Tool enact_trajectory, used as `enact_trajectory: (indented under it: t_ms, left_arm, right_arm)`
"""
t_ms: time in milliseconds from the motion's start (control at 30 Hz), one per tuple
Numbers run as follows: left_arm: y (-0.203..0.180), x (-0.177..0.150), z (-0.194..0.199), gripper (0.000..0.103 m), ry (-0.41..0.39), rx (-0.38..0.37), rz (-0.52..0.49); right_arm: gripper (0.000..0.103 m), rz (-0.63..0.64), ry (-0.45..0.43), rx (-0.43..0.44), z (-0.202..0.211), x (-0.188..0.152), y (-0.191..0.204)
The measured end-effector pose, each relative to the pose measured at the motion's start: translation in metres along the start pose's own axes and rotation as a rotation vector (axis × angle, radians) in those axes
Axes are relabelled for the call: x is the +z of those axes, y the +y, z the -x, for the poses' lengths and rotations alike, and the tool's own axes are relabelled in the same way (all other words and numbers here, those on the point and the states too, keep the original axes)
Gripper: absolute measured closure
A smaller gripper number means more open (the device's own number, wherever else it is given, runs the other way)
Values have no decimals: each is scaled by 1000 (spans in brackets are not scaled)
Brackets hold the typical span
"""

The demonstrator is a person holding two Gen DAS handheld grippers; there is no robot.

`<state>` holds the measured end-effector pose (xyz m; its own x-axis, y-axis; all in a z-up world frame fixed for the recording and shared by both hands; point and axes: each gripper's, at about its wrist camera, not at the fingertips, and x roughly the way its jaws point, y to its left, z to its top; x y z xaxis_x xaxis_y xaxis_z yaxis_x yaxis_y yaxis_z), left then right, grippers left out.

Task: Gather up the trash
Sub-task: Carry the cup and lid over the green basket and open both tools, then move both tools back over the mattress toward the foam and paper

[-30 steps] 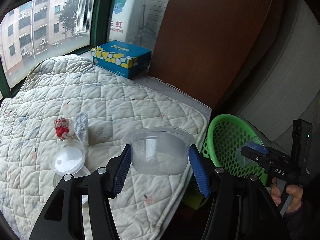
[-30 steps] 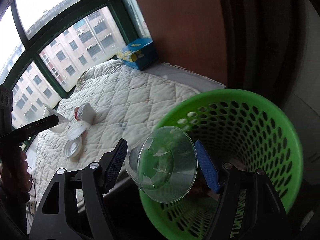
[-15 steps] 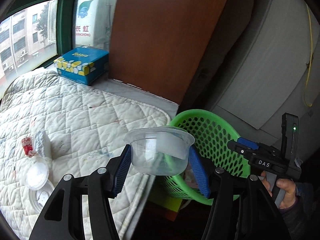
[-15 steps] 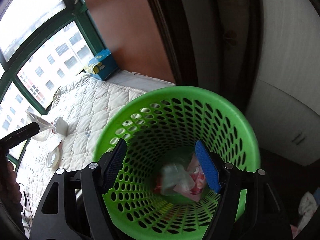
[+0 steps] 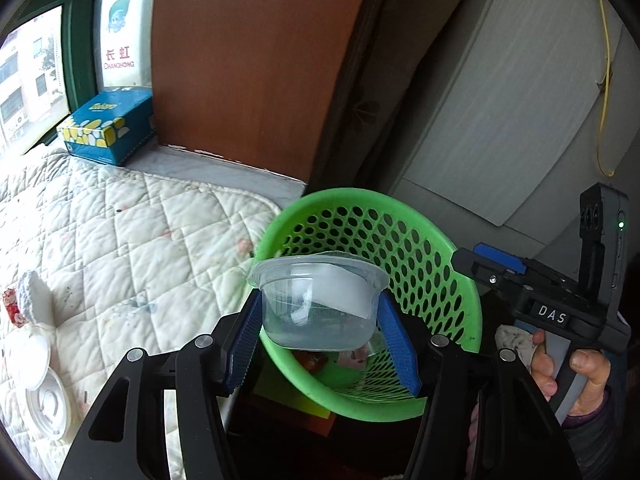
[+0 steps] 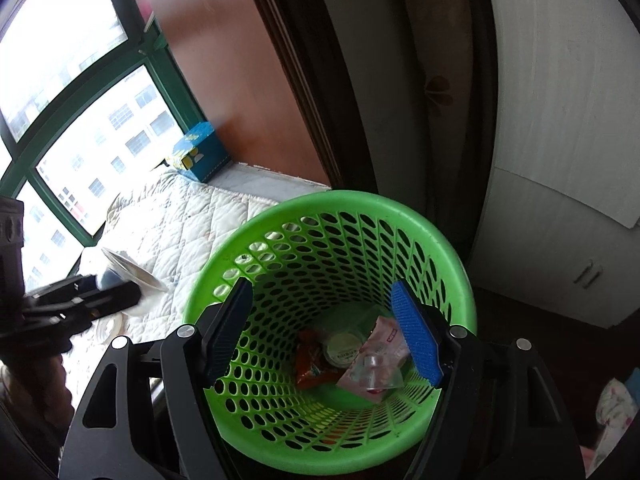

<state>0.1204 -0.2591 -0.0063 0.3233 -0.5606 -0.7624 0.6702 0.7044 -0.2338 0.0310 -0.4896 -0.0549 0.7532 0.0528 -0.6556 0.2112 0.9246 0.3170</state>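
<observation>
My left gripper is shut on a clear plastic bowl and holds it over the near rim of the green perforated trash basket. My right gripper is open and empty above the basket, which holds a red wrapper, a round lid, a pink packet and a clear cup. In the left wrist view the right gripper shows at the right of the basket. White lids and a crumpled white and red wrapper lie on the quilted pad.
A blue tissue box stands at the pad's far edge by the window. A brown wooden panel rises behind the basket. White cabinet doors stand at the right. The basket sits below the pad's edge.
My right gripper has let go of a clear cup, which now lies in the basket. My left gripper has swung right with the bowl, from over the pad to over the basket.
</observation>
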Motion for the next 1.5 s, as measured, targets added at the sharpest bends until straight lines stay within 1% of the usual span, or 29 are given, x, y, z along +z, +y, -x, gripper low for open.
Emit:
enact_trajectory:
  t_ms: [267, 367, 400, 500, 633, 667, 700, 733, 900, 933, 1133, 1400, 1500]
  left_arm:
    - [-17, -1, -21, 46, 49, -34, -22]
    - [-21, -2, -24, 43, 51, -48, -27]
    - [-22, -3, -23, 39, 49, -49, -28]
    - [-22, -6, -18, 39, 41, -39, -34]
    - [-11, -10, -8, 39, 27, -14, -13]
    - [-7, -11, -4, 39, 23, -5, -5]
    - [-2, -13, 0, 33, 17, 9, 5]
    - [3, -14, 4, 30, 8, 28, 12]
    - [35, -26, 27, 28, -20, 96, 63]
    - [44, -29, 32, 27, -26, 112, 80]
    - [97, -48, 60, 25, -53, 199, 171]
    - [169, -83, 92, 24, -67, 300, 320]
    - [192, -96, 104, 24, -70, 333, 356]
  right_arm:
    - [31, -22, -14, 6, 3, -1, -4]
    - [31, -33, -11, 8, 2, -2, -6]
    - [31, -35, -10, 9, 2, -3, -6]
    - [31, -36, -8, 14, 3, -3, -5]
    - [31, -34, -7, 33, 2, -3, 0]
    - [31, -31, -7, 39, 2, -3, 2]
    - [30, -27, -5, 44, 1, -3, 5]
    - [30, -22, -3, 50, 0, -3, 8]
    - [28, 2, 4, 77, -5, -1, 24]
    - [28, 7, 6, 82, -6, -1, 28]
    - [27, 46, 22, 122, -17, 2, 56]
    - [27, 119, 63, 189, -39, 4, 108]
    - [27, 152, 79, 213, -48, 5, 130]
